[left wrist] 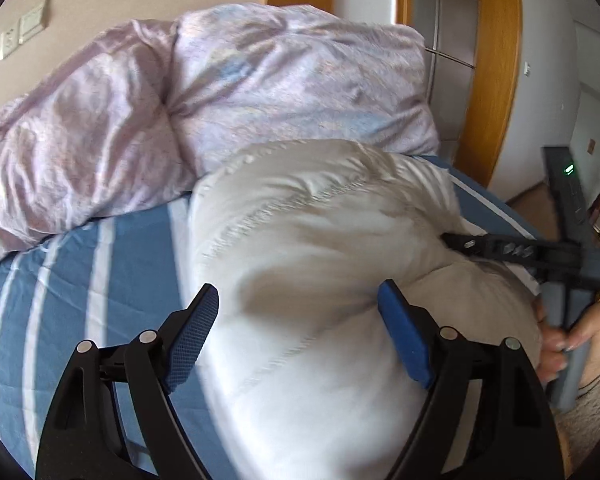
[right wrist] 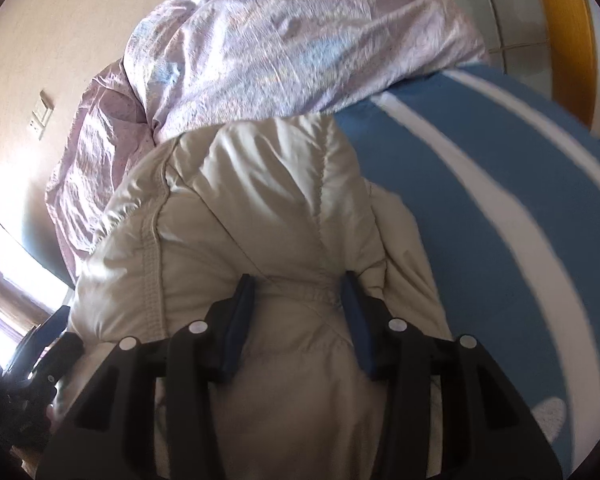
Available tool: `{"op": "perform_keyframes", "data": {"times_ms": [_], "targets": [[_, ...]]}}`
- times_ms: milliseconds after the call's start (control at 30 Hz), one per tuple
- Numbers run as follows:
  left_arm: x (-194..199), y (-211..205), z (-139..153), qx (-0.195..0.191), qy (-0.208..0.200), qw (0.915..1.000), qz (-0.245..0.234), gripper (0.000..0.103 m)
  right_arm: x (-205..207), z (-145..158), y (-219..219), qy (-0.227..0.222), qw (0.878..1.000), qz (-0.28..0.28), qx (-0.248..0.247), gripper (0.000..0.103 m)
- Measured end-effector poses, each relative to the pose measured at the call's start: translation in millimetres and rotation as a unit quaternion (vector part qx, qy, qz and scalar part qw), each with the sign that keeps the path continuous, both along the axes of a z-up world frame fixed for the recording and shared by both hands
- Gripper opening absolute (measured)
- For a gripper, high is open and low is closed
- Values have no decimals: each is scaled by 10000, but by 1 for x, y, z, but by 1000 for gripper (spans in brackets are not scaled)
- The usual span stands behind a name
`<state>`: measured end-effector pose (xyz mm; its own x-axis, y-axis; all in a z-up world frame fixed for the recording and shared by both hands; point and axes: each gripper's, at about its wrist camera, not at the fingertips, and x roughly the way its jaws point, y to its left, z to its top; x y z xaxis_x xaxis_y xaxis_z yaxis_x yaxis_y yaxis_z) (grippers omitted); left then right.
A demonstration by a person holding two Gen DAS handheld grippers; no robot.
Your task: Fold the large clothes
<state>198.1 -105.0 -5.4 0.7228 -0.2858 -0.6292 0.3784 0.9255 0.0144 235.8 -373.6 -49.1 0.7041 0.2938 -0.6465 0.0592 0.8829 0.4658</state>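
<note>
**Puffy jacket bunched up on the bed, both grippers on it**

From the left wrist, our left gripper (left wrist: 298, 320) has its fingers spread wide, the blue pads straddling a fat bulge of the cream padded jacket (left wrist: 300, 240) without squeezing it — it looks to us like a steadying hold. The jacket sits heaped on the blue-and-white striped sheet (left wrist: 80, 280), nearer the bed's right edge, just in front of a crumpled lilac duvet (left wrist: 220, 92). Over on the right, the right gripper (left wrist: 456, 242) digs its tips into the jacket's side; from here we cannot tell how its fingers stand.

The right wrist view settles it: our right gripper (right wrist: 298, 312) pinches a thick gathered fold of the jacket (right wrist: 240, 200), probably to carry that side over. The shell is smooth, slightly shiny, quilted with stitched seams and springy filling.
</note>
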Motion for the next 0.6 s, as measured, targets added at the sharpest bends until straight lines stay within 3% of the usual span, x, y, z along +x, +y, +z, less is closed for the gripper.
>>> {"op": "perform_keyframes", "data": {"times_ms": [133, 200, 233, 267, 333, 433, 500, 567, 600], "targets": [[5, 2, -2, 67, 58, 9999, -53, 83, 12, 29, -8, -440, 9983, -170, 339, 58], [7, -5, -5, 121, 76, 9998, -130, 83, 33, 24, -8, -130, 9992, -134, 368, 59], [8, -8, -7, 88, 120, 9998, -143, 83, 47, 12, -6, 318, 9991, -162, 214, 55], [9, -9, -8, -17, 154, 9998, -159, 83, 57, -2, -5, 570, 9981, -143, 193, 55], [11, -5, -5, -295, 225, 9992, -131, 83, 62, -9, -11, 670, 9969, -233, 339, 55], [12, 16, 4, -897, 402, 9951, -61, 83, 51, 4, -14, 654, 9975, -196, 199, 54], [14, 41, 12, -1309, 459, 9903, -11, 83, 38, 15, -19, 570, 9977, -48, 360, 61], [23, 68, 15, -1660, 652, 9840, 40, 86, 22, 24, -29, 459, 9975, 12, 530, 86], [27, 76, 15, -1762, 751, 9815, 57, 88, 13, 29, -35, 369, 9978, 38, 554, 90]]}}
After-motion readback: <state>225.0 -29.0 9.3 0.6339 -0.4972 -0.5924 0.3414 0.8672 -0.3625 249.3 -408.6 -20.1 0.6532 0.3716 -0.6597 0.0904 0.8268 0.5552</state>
